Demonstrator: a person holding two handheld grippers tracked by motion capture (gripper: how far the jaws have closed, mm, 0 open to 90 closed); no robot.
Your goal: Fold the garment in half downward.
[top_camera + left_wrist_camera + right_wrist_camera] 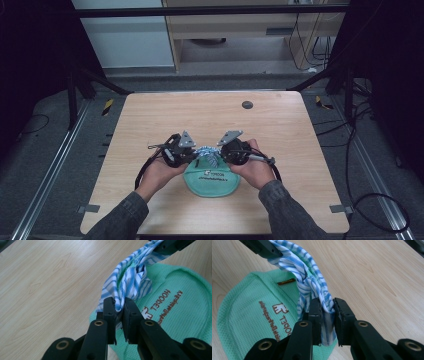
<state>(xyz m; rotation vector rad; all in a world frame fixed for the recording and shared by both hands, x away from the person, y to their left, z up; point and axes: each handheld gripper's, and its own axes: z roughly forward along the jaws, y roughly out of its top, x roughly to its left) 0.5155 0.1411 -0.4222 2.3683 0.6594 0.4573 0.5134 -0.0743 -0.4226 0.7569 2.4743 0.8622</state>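
Visibly bunched blue-striped cloth [130, 282], taut

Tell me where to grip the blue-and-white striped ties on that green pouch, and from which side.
Grip the striped ties at their free ends, one from each side of the knot. The green pouch lies flat, with the fabric bunched at its top edge. The left gripper and right gripper are each shut on one end there, probably best for pulling apart.
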